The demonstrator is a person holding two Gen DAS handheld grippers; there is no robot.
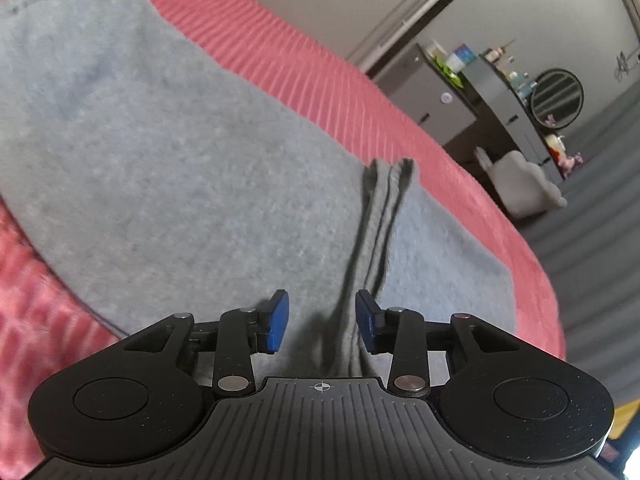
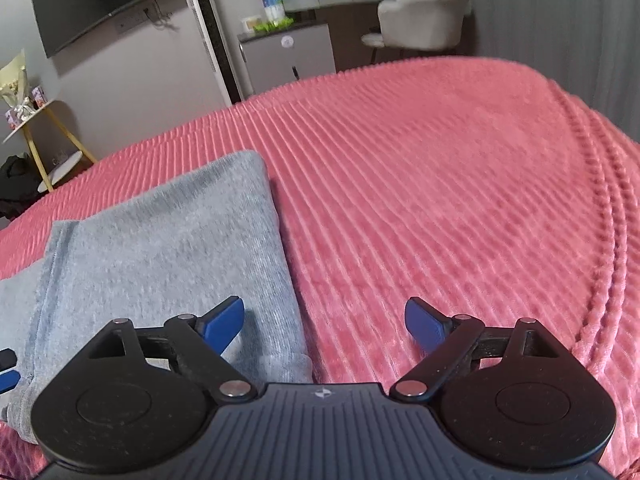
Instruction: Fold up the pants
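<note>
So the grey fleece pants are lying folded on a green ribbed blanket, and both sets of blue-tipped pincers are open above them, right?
Not quite: the ribbed blanket is pink, not green, as the right wrist view shows plainly. The rest holds: the grey fleece pants lie folded on it, and both the left gripper and the right gripper are open, gripping nothing.

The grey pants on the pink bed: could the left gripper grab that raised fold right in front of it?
Probably yes. The left gripper is open, nothing blocks it, and the raised fold of the grey pants runs between its pads.
</note>
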